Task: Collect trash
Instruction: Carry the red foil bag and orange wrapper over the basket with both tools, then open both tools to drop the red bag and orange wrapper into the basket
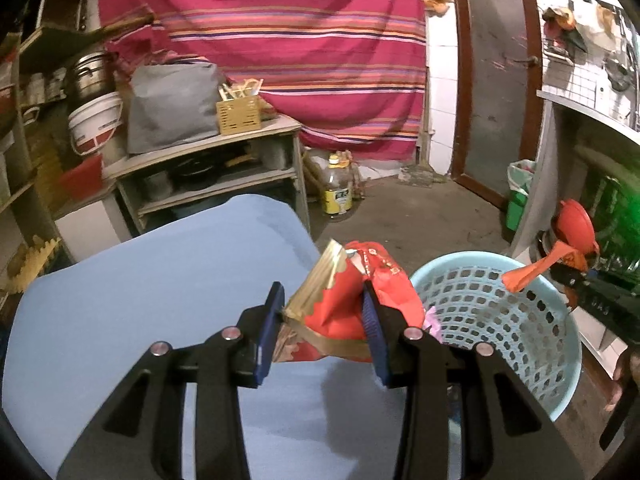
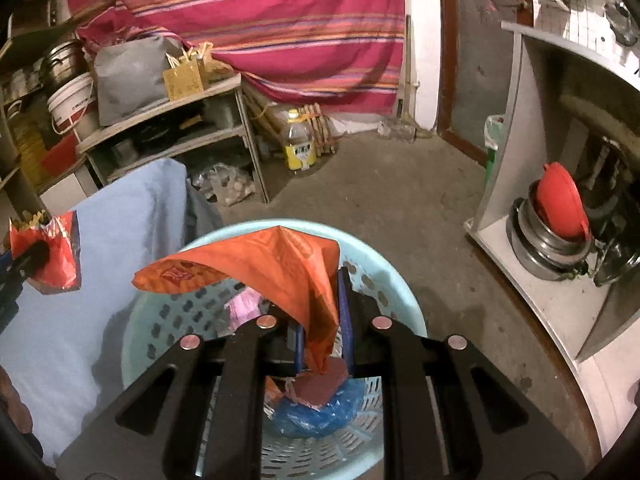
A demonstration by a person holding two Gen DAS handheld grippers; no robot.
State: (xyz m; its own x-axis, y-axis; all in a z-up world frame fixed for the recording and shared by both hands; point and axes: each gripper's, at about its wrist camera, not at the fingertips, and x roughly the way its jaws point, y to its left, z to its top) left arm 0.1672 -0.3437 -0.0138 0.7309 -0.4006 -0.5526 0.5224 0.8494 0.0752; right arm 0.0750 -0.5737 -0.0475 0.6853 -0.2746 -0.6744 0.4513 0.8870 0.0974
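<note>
While the left gripper (image 1: 324, 312) clamps a red wrapper (image 1: 352, 300) over the table's (image 1: 140, 300) edge, releasing probably misses the basket (image 1: 560, 340); the right gripper (image 2: 322, 328) pinches an orange wrapper (image 2: 280, 264) above it.

The basket (image 2: 384, 300) stands open at the top, its mouth clear except for the orange wrapper (image 2: 256, 268) hanging over it from the right gripper (image 2: 322, 320); trash (image 2: 316, 408) lies low inside. On its left the blue counter (image 1: 140, 288) touches the rim. On the right a grey cabinet (image 2: 516, 168) stands near. Beyond the basket the floor (image 2: 380, 196) lies bare up to the shelf (image 2: 168, 120) and bottle (image 2: 298, 144).
</note>
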